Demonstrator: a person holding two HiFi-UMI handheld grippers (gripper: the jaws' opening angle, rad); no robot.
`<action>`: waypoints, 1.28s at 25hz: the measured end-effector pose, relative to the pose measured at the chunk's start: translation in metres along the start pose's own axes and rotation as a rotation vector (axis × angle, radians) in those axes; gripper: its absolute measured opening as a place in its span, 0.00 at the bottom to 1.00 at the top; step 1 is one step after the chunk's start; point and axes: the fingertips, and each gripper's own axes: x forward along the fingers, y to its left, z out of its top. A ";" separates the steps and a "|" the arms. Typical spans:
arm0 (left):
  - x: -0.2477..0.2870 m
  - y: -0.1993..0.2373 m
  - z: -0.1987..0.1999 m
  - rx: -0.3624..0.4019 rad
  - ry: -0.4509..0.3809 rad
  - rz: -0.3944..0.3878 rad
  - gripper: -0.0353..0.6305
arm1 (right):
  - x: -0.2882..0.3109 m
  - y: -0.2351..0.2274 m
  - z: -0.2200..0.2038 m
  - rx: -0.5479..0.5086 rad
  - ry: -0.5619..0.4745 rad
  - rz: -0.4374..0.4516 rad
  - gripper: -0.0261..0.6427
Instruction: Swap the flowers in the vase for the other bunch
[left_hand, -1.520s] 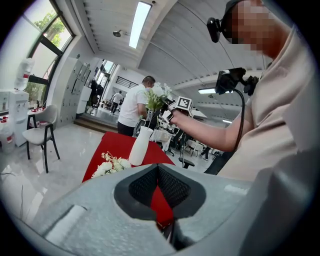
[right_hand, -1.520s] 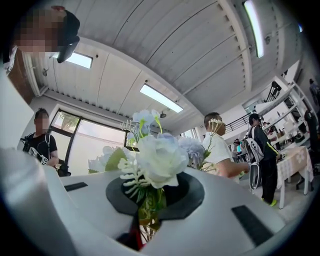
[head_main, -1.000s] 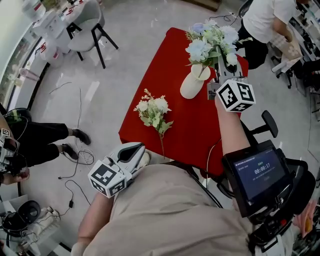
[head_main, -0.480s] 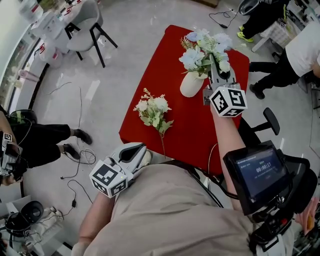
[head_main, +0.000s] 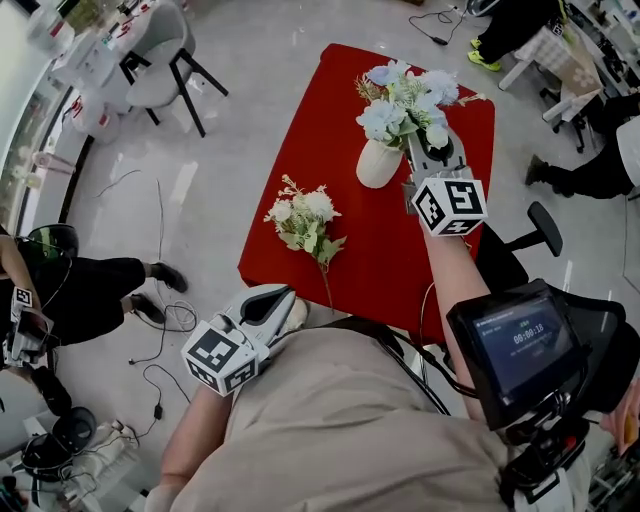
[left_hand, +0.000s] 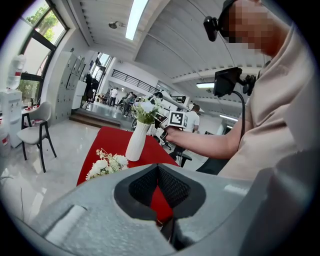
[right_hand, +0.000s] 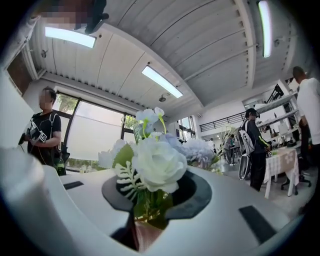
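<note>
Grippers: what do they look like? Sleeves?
Left gripper and right gripper: light grey moulded shells, dark textured pads, each with a white cube of black square markers. Beige short-sleeved top. Right jaws are opening, flower stems between them.

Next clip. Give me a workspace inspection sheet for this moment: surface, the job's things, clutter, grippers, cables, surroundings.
Surface: red tablecloth covers the table; no spills seen.
Job's things: white vase stands upright and holds the blue-and-white bunch; the white bunch lies on the cloth, apart from the vase.
Clutter: nothing seen on the table.
Grippers: right gripper is at the vase's bunch, its claw opening with stems between the jaws; left gripper is shut and empty, near the person's body.
Cables: loose cables lie on the floor left of the table.
Surroundings: grey chair, black office chair, bystanders.
</note>
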 end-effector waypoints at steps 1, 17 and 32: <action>0.001 0.000 -0.001 0.002 0.002 -0.004 0.06 | -0.001 0.000 -0.001 0.001 0.004 -0.002 0.24; -0.001 -0.002 0.005 0.041 0.020 -0.060 0.06 | -0.019 -0.001 0.000 0.022 0.026 -0.007 0.49; -0.007 -0.013 0.002 0.075 0.038 -0.143 0.06 | -0.034 0.009 0.002 0.004 0.081 -0.054 0.52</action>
